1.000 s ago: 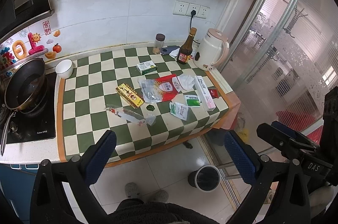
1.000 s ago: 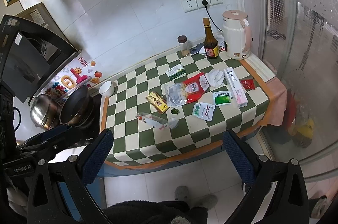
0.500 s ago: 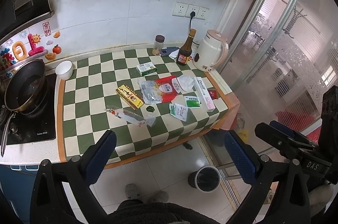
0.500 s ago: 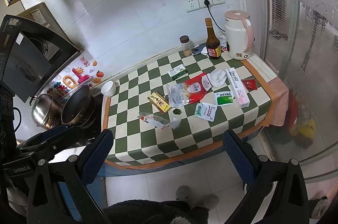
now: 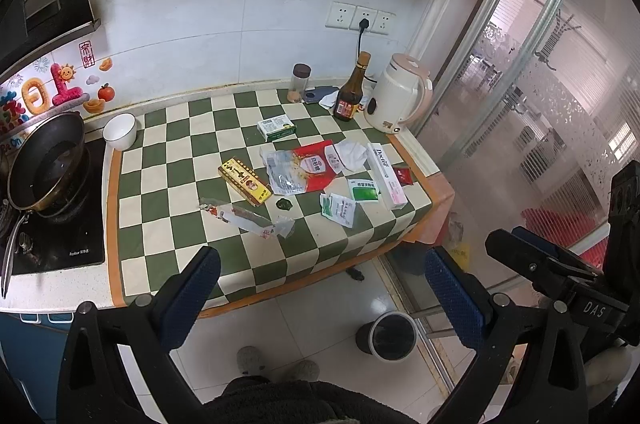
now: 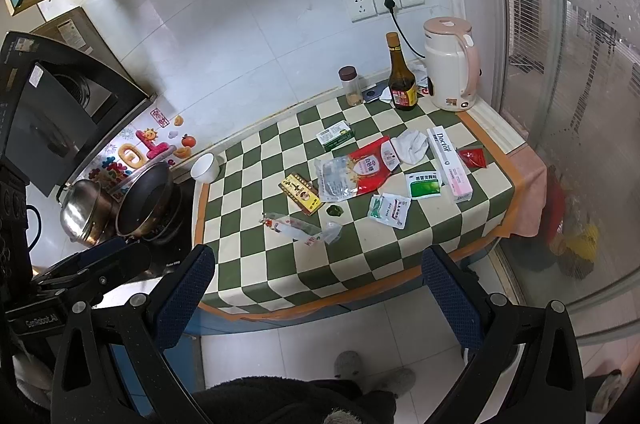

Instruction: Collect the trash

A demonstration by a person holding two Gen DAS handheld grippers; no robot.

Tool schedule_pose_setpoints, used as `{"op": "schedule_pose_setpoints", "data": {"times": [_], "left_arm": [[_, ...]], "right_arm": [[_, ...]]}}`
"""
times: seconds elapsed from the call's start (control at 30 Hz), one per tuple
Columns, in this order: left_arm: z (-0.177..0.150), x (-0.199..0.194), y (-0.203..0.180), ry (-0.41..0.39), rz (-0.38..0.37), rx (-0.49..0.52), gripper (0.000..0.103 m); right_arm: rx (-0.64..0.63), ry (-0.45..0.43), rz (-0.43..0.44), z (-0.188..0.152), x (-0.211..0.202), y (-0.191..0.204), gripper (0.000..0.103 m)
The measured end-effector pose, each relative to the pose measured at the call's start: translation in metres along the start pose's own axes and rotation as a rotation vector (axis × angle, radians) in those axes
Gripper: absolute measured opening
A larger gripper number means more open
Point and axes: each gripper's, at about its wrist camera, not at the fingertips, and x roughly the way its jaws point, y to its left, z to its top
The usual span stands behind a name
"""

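Counter (image 5: 132,191) under a green-and-cream checked cloth, orange border, trash scattered mid to right of it. We hold both claws back off the near edge, above the floor, touching nothing.

Left to right:
- dark round pan (image 5: 46,159) on the black hob, white ceramic bowl (image 5: 119,131) beside it
- crinkled clear wrapper (image 5: 244,218), long axis near-left to far-right, nearest piece to left gripper (image 5: 320,288)
- flat yellow box (image 5: 244,179), rectangular, long axis diagonal, far-left to near-right
- small green wad (image 5: 283,203)
- glossy red-and-clear pouch (image 5: 304,169), flat, with a green-white carton (image 5: 277,127) on its far side
- crumpled white tissue (image 5: 352,153)
- two flat sachets, white (image 5: 338,209) and green (image 5: 363,189)
- long pink-white tube box (image 5: 387,175), long axis running far to near
- small red packet (image 5: 402,175) at the right edge

Far right: spice jar (image 5: 299,83), brown glass bottle (image 5: 352,93), cream kettle (image 5: 398,99), all upright.

Left gripper jaws spread wide, empty. Right gripper (image 6: 318,288) likewise wide apart, empty; the wrapper lies just beyond its gap. Round dark bin (image 5: 390,336) sits on the tiled floor, near right, below the counter.
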Motion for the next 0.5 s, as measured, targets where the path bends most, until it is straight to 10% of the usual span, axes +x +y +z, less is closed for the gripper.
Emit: {"op": "schedule_pose_setpoints", "data": {"times": [0.3,0.5], "left_arm": [[0.002,0.003,-0.005,-0.001,0.024,0.004,0.103],[0.015,0.037,-0.009,-0.068,0.265,0.058,0.103]], "right_arm": [[0.002,-0.001,-0.003,0.000,0.001,0.001,0.103],[0.042,-0.049,-0.105,0.002,0.007,0.000,0.103]]}}
